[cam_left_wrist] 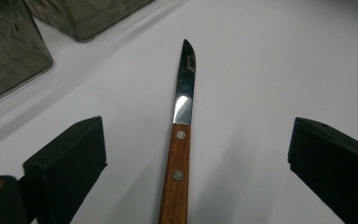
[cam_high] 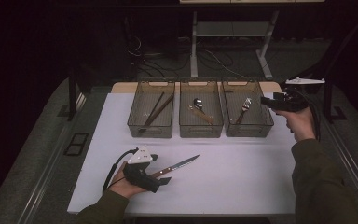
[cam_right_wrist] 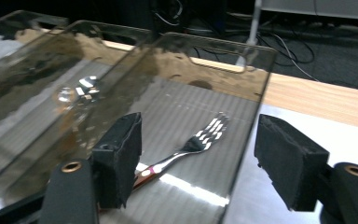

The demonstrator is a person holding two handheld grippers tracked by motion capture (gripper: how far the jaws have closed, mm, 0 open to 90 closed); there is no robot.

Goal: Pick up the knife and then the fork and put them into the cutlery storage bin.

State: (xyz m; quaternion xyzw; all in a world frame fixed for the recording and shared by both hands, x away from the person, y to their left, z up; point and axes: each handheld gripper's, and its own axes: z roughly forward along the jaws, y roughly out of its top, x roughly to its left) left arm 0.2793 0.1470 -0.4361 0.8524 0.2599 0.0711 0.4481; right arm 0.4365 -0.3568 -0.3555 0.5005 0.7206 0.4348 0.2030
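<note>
Brown-handled knife (cam_left_wrist: 179,140), black claws

From the left gripper view I lose the knife (cam_left_wrist: 179,140) handle's butt below the bottom edge. In the right gripper view, my left tong covers the fork (cam_right_wrist: 191,147) handle's lower end. In the high view, upper middle, the spoon (cam_high: 199,103) bowl is too small to read, and the chopsticks (cam_high: 156,111) blur together.

White-topped table (cam_high: 242,182) with knife (cam_high: 179,165) and three bins (cam_high: 200,131).
</note>
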